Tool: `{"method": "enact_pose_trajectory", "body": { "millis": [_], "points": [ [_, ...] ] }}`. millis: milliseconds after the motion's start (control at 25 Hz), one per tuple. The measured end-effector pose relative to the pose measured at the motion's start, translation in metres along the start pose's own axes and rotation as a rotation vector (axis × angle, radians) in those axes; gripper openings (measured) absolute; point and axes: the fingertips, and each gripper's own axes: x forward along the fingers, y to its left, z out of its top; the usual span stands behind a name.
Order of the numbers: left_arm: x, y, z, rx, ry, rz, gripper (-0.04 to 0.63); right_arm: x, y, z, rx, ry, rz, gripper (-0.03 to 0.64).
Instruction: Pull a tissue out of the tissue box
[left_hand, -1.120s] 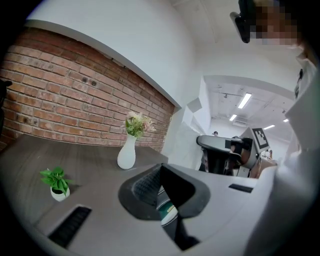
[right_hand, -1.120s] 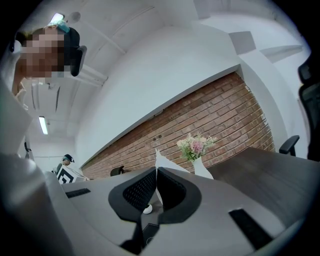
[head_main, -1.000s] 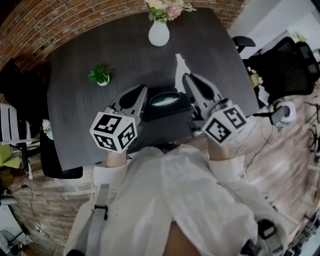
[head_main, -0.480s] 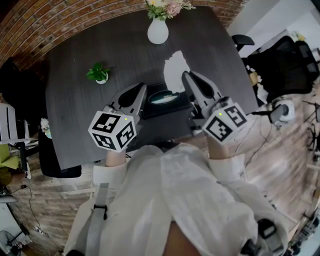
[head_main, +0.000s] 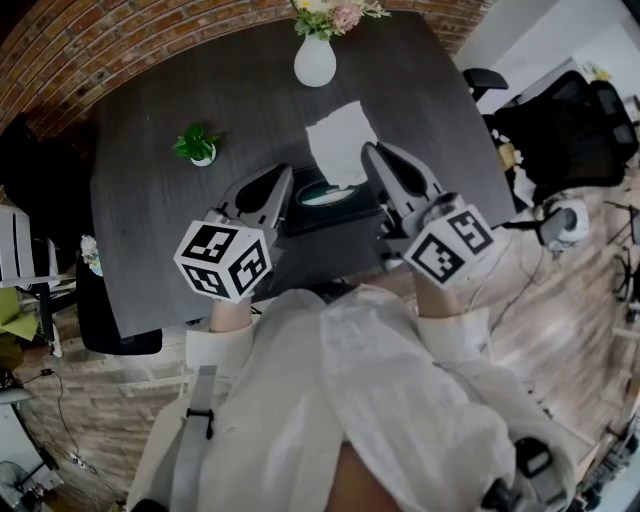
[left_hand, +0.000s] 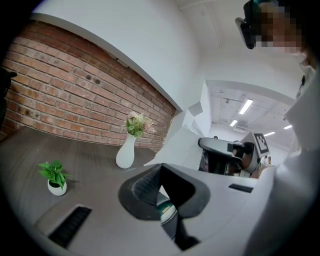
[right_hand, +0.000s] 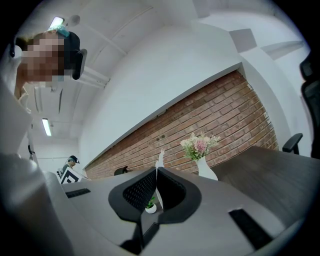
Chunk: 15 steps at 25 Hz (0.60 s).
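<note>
Dark wood-grain table (head_main: 150, 210), with a brick wall along its far edge. Places are given relative to the tissue box (head_main: 338, 214).

1. Right gripper (head_main: 371, 150). The jaws are closed flat on a thin fold of the tissue (head_main: 338, 150). In the right gripper view (right_hand: 156, 171) the white edge (right_hand: 160, 158) stands up from between the pads, above the fingertips. The tips sit above the far right corner of the box.
2. Tissue. A white sheet, spread open and pinched at its right edge. From the right fingertips it extends left, over the far side of the box. Its lower edge lies close to the box's oval opening; whether it is clear of the slot cannot be told. In the left gripper view it is a pale sheet (left_hand: 185, 135) beyond the jaws.
3. Left gripper (head_main: 285, 176). The jaws are together with nothing between them (left_hand: 160, 168). The tips are at the left end of the box; contact cannot be told. The tissue is apart from them, up and to the right.
4. Tissue box. Dark and low, between the two grippers, at the near middle of the table. Its opening shows below the left jaws (left_hand: 168, 210).
5. Potted plant (head_main: 198, 150). Small, in a white pot, on the table well left of the box.
6. Vase (head_main: 315, 62). White, holding flowers (head_main: 332, 16), at the table's far edge beyond the box.
7. Office chair (head_main: 570, 130). Black, on the floor to the right of the table.
</note>
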Motion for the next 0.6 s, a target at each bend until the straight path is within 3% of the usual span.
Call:
{"method": "enact_pose_trajectory", "body": {
  "millis": [600],
  "points": [
    [0.001,-0.009,-0.005,0.003,0.018,-0.023,0.005,-0.004,0.004,-0.001,-0.014,0.021,0.019,0.009]
  ]
}}
